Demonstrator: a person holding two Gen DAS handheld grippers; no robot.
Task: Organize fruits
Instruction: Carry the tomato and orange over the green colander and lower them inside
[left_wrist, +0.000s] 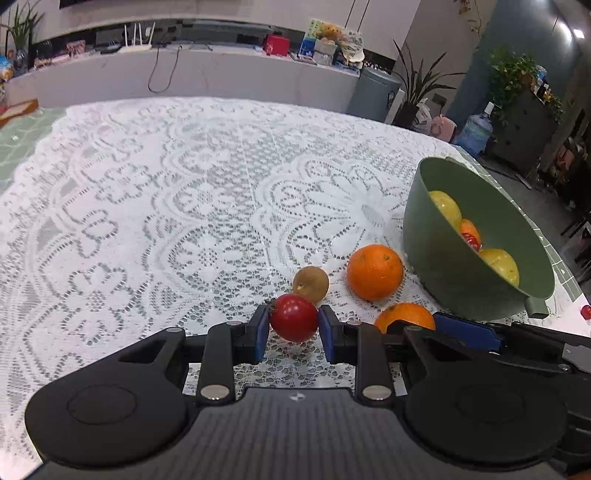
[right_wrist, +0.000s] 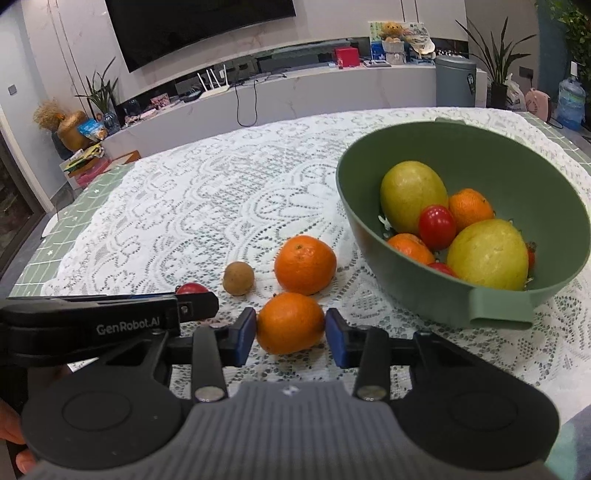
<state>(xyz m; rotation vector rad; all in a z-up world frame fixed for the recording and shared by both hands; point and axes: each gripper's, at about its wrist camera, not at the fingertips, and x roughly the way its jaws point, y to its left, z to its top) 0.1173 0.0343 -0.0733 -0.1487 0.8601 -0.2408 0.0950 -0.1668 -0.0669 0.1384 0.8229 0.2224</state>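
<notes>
Left hand-held gripper (left_wrist: 293, 329) pinching tomato (left_wrist: 294, 316) – right hand-held gripper (right_wrist: 290, 331) clasping orange (right_wrist: 290, 321)

I saw a white floral lace tablecloth (left_wrist: 184, 206), a sage-green bowl (right_wrist: 369, 229), blue gripper pads (left_wrist: 260, 332).

**Hidden and cut-off parts**

In the left wrist view, the bowl's (left_wrist: 443, 266) near wall hides most of the fruits inside, and the right gripper covers the lower half of the near orange (left_wrist: 404, 315). In the right wrist view, the left gripper's finger hides most of the red tomato (right_wrist: 192, 288).
</notes>
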